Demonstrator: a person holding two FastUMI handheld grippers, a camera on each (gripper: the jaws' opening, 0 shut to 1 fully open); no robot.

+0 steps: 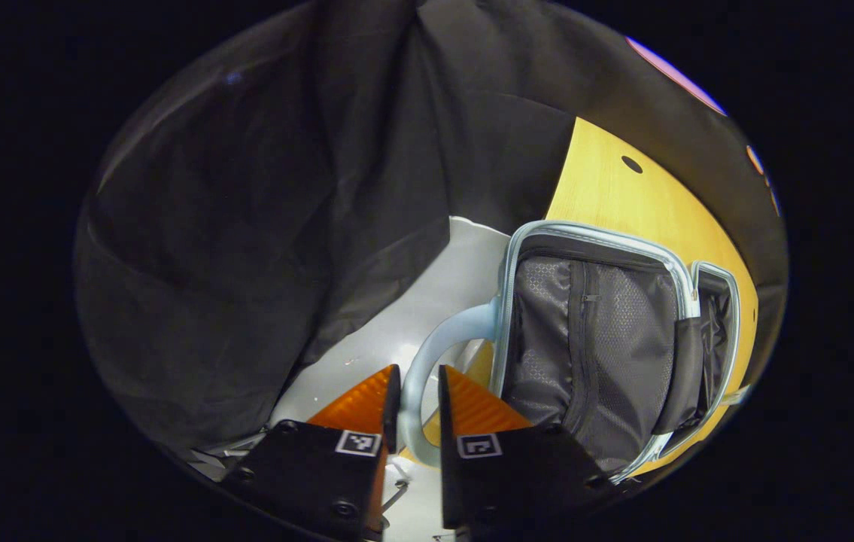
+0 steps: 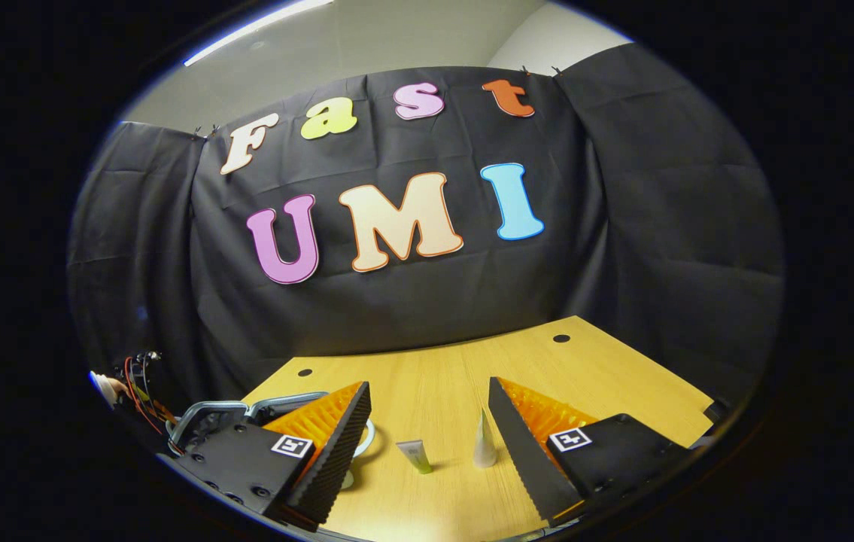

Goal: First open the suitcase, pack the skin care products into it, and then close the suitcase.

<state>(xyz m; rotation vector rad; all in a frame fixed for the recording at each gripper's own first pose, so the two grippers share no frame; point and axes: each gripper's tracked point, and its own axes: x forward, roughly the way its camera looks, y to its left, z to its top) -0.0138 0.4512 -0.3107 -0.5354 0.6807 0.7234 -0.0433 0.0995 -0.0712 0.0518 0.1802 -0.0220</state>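
Observation:
The suitcase (image 1: 592, 339) lies open on the wooden table (image 1: 622, 196), pale blue rim around a grey zipped lining. My left gripper (image 1: 417, 410) is shut on its curved pale blue handle (image 1: 438, 342), a finger pressing on each side. In the right gripper view my right gripper (image 2: 430, 421) hangs open over the table (image 2: 434, 369) with nothing between its fingers. A small green tube (image 2: 415, 455) lies just ahead of it, and a white cone-shaped tube (image 2: 484, 446) stands upright close to the right finger. Part of the suitcase (image 2: 242, 412) shows behind the left finger.
Black cloth walls surround the table on all sides. A white surface (image 1: 411, 324) lies beyond the table's edge by the handle. Red wires and a bit of the other gripper (image 2: 137, 380) sit at the far left. The table has small round holes (image 2: 561, 338) near its back edge.

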